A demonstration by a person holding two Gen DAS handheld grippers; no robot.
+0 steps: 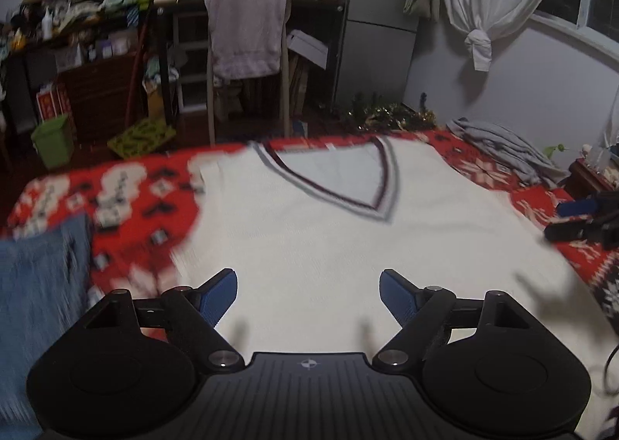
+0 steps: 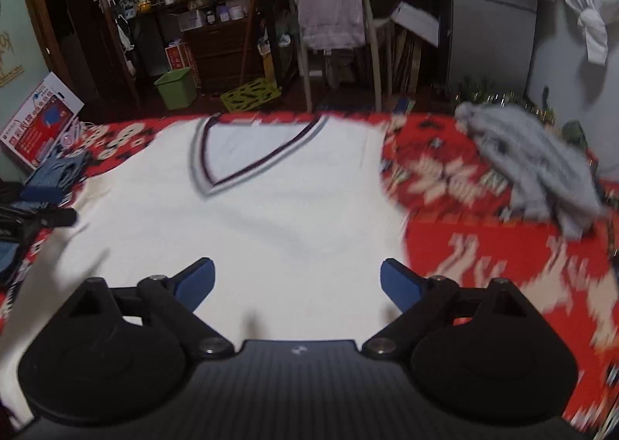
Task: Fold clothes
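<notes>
Red patterned blanket (image 2: 483, 258) under white vest (image 1: 329, 238); left gripper (image 1: 308, 291), right gripper (image 2: 297, 281) fingers wide apart, holding nothing.

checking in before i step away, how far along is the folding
Done: the white v-neck vest lies spread flat on the red patterned blanket. In hand: nothing; the left gripper and right gripper are both open above its hem. Left: every fold, plus the crumpled grey garment and the blue denim piece.
</notes>
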